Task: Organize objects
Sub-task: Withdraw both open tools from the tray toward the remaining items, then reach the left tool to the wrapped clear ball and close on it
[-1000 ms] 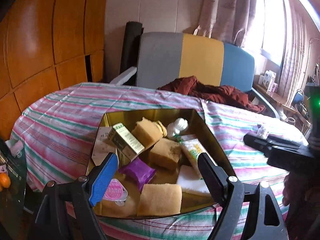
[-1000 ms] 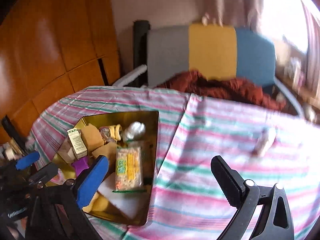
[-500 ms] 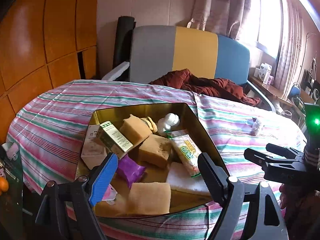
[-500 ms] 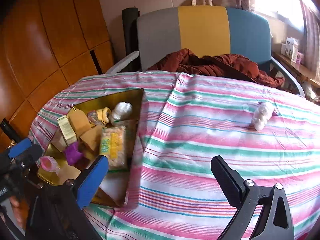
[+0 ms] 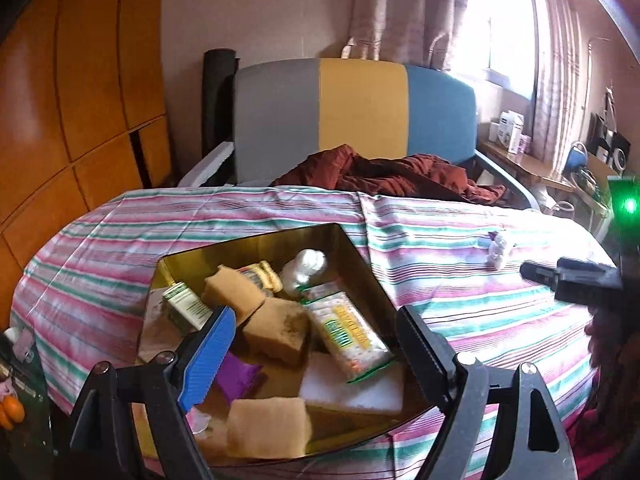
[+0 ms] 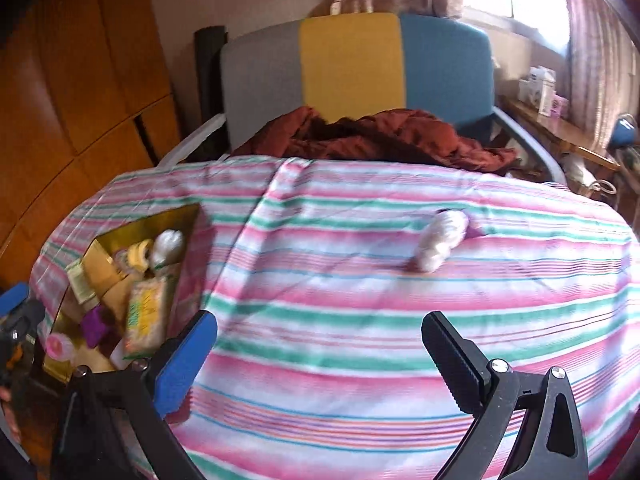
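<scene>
At left, our left tool [image 5: 312,344] hangs with fingers spread wide and empty over a gold tin box [image 5: 256,246] crowded with tan sponges [image 5: 268,426], a crinkly snack packet [image 5: 344,334], a purple wrapper [image 5: 236,372] and a small green-and-white carton [image 5: 186,306]. Further right, our right tool [image 6: 320,344] hovers, also spread apart and empty, above bare cloth, with a white plastic-wrapped bundle [image 6: 440,242] lying well ahead of it, slightly right. A pink, green and white striped cloth [image 6: 340,292] covers the rounded tabletop. Behind stand a grey, yellow and blue chair [image 6: 352,64] draped with rust-red fabric [image 6: 380,140], wood panelling and a curtained window.
</scene>
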`<state>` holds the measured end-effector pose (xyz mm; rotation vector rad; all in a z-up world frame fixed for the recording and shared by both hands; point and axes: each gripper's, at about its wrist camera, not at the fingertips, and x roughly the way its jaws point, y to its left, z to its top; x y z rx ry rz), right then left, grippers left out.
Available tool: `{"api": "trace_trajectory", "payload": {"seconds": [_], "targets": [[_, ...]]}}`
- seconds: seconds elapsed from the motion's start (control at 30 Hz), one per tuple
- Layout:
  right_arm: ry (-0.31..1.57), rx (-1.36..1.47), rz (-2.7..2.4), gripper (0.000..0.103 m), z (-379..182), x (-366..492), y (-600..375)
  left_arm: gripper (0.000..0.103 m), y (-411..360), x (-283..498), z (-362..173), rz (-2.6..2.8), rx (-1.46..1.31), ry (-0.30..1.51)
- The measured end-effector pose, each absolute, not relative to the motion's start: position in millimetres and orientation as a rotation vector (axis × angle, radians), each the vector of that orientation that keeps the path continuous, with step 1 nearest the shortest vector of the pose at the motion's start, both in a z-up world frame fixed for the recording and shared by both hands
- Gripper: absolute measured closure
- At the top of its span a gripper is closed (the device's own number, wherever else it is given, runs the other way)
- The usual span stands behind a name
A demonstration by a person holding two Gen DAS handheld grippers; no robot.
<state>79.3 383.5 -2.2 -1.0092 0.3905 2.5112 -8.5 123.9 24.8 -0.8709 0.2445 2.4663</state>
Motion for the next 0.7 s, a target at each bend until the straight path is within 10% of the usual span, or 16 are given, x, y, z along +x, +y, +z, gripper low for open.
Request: {"api": "trace_trajectory", "payload": {"seconds": [0.7], "targets": [[0.5,-0.858,2.238,0.0,-8.5,135.6,550.4,0.019,228.0,0.1,19.1,2.233,-0.853,0.33]]}}
